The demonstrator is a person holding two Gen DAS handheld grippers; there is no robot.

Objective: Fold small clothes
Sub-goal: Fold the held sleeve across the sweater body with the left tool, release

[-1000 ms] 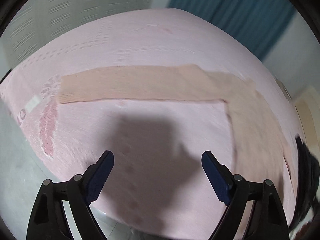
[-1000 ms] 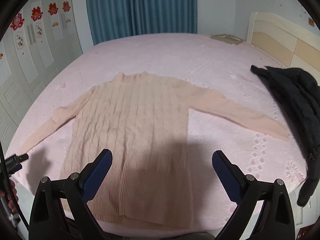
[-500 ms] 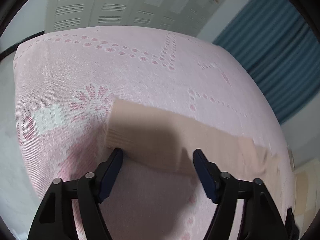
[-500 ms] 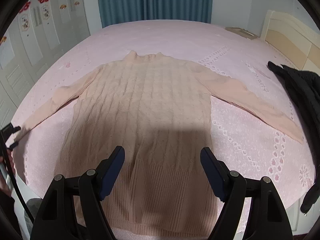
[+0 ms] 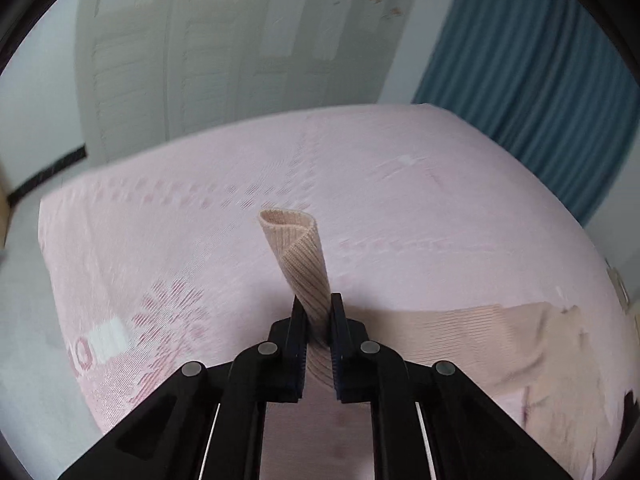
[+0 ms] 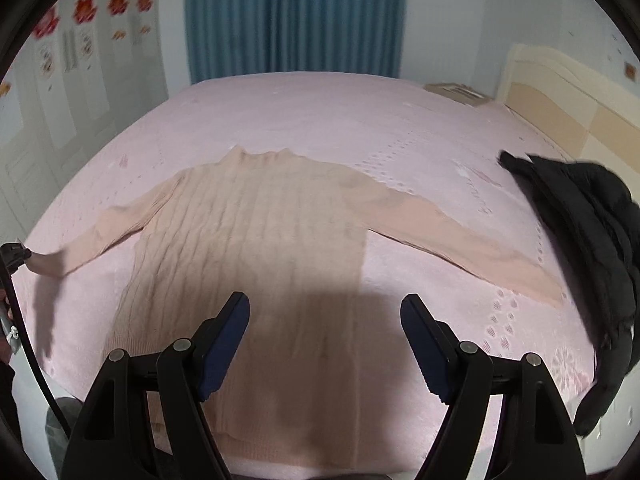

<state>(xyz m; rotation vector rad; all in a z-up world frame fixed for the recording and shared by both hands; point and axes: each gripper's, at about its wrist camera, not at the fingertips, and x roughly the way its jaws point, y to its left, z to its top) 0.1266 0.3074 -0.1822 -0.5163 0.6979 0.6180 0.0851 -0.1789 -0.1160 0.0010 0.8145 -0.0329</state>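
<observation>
left view close at bed (image 5: 400, 168) corner; right view overlooks the same bed (image 6: 320, 112).

One peach sweater (image 6: 256, 232) lies ahead of the right jaws, one black jacket (image 6: 588, 240) off their right side, both on one pink bed (image 6: 320, 112).

You had open bed (image 6: 304, 120) beyond the sweater's (image 6: 260, 248) collar, bare pink cover right up to the curtain (image 6: 296, 16). On your right, a black jacket (image 6: 580, 224) lay heaped along the bed's edge, just beside the right cuff (image 6: 544, 288), crowding any approach from that side. Your right gripper (image 6: 325, 320) hung above the hem with nothing between its spread fingers. Wardrobe doors (image 5: 208, 56) stood past the bed's left edge.
</observation>
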